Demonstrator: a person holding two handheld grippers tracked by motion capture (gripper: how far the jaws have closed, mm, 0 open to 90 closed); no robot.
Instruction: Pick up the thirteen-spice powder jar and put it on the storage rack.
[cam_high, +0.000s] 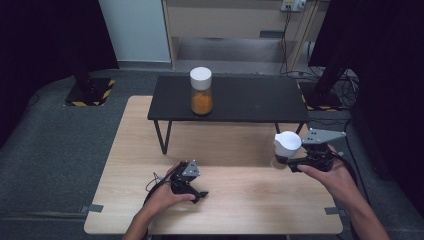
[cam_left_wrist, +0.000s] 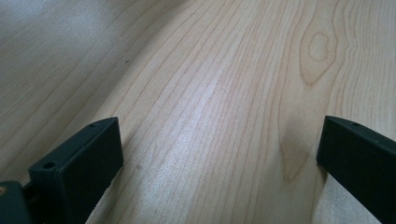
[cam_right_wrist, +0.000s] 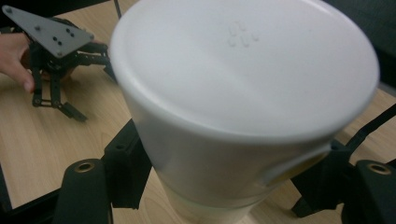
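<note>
A jar with a white lid (cam_high: 288, 144) is held just above the wooden table (cam_high: 240, 200) at the right. My right gripper (cam_high: 285, 159) is shut on its body below the lid. In the right gripper view the white lid (cam_right_wrist: 243, 70) looms close between the two black jaws, and the jar's contents are hidden. A second jar (cam_high: 201, 91), white-lidded and part full of orange powder, stands upright on a low black shelf (cam_high: 250, 97). My left gripper (cam_high: 201, 194) rests on the table at the front left, open, with bare wood (cam_left_wrist: 219, 116) between its jaws.
The black shelf stands on thin legs (cam_high: 163, 136) across the table's back half. The left gripper (cam_right_wrist: 56, 88) and a hand (cam_right_wrist: 16, 53) lie beyond the held jar in the right gripper view. Grey floor and dark stands surround the table.
</note>
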